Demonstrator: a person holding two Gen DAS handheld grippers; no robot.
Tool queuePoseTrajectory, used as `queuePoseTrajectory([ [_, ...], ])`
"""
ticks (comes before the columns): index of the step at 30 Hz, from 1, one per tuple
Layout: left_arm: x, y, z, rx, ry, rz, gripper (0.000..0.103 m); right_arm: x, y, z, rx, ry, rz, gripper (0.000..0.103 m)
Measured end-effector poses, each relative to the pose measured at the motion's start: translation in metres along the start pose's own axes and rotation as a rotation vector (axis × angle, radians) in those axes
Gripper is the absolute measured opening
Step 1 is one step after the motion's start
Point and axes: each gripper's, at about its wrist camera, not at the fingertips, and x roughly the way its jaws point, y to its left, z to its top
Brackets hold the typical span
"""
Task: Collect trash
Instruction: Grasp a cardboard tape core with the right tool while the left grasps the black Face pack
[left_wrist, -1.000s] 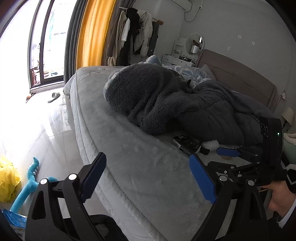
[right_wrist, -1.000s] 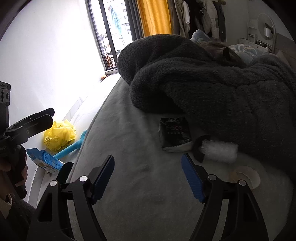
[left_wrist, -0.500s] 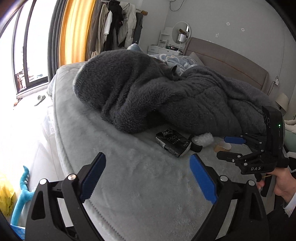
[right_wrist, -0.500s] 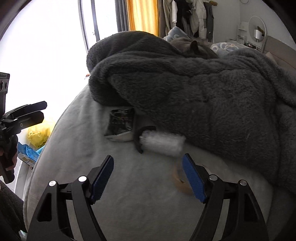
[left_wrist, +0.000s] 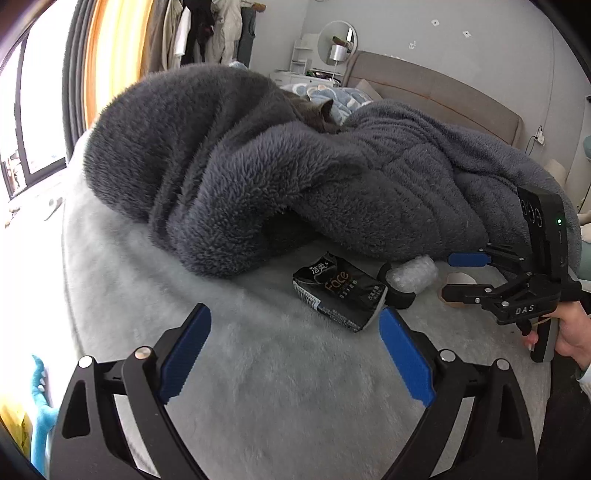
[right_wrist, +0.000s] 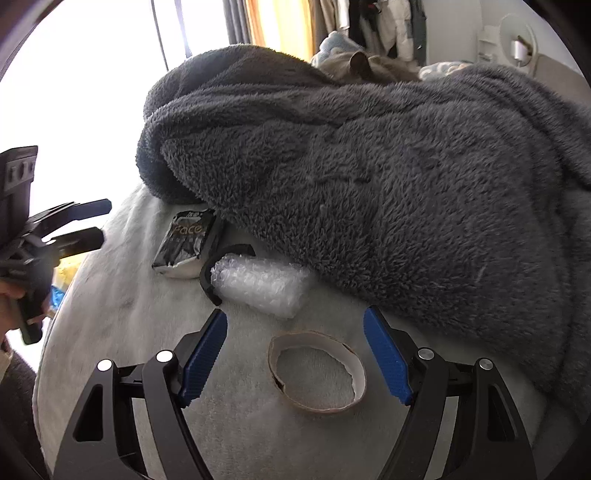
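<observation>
Trash lies on the pale plush bed (left_wrist: 258, 387) at the edge of a grey fleece blanket (left_wrist: 295, 166). It is a black tissue pack marked "Face" (left_wrist: 340, 291) (right_wrist: 184, 243), a bubble-wrap roll (left_wrist: 413, 275) (right_wrist: 262, 284) with a black curved strip (right_wrist: 208, 273) at its end, and a cardboard ring (right_wrist: 310, 336). My right gripper (right_wrist: 295, 350) (left_wrist: 458, 277) hangs open just above the ring, which shows between its blue pads. My left gripper (left_wrist: 295, 350) (right_wrist: 101, 219) is open and short of the tissue pack, holding nothing.
A grey cat (left_wrist: 321, 114) (right_wrist: 358, 66) rests behind the blanket's crest. A blue toy (left_wrist: 40, 398) and something yellow lie on the floor at the bed's left. A headboard (left_wrist: 443, 92), a mirror and hanging clothes stand at the back. A hand (left_wrist: 569, 332) holds the right gripper.
Both grippers have moved forward and lower over the bed toward the trash. The ring now sits between the right gripper's pads in view. Neither gripper's jaws have moved.
</observation>
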Motion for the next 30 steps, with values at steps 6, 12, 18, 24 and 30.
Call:
queuePoseTrajectory([
  [6, 0.023, -0.002, 0.006, 0.030, 0.026, -0.021, 0.094, 0.007, -0.010, -0.008, -0.034, 0.046, 0.022, 0.074],
  [12, 0.044, -0.006, 0.007, 0.068, 0.061, -0.042, 0.094, 0.010, -0.019, -0.017, -0.052, 0.075, 0.074, 0.052],
  [18, 0.061, -0.005, 0.013, 0.054, 0.076, -0.084, 0.094, 0.008, -0.023, -0.025, -0.058, 0.081, 0.113, 0.047],
  [24, 0.070, -0.007, 0.018, 0.063, 0.082, -0.147, 0.094, -0.001, -0.035, -0.023, -0.044, 0.065, 0.149, 0.047],
  [30, 0.078, -0.017, 0.018, 0.125, 0.102, -0.186, 0.095, -0.014, -0.046, -0.023, -0.031, 0.061, 0.168, 0.047],
])
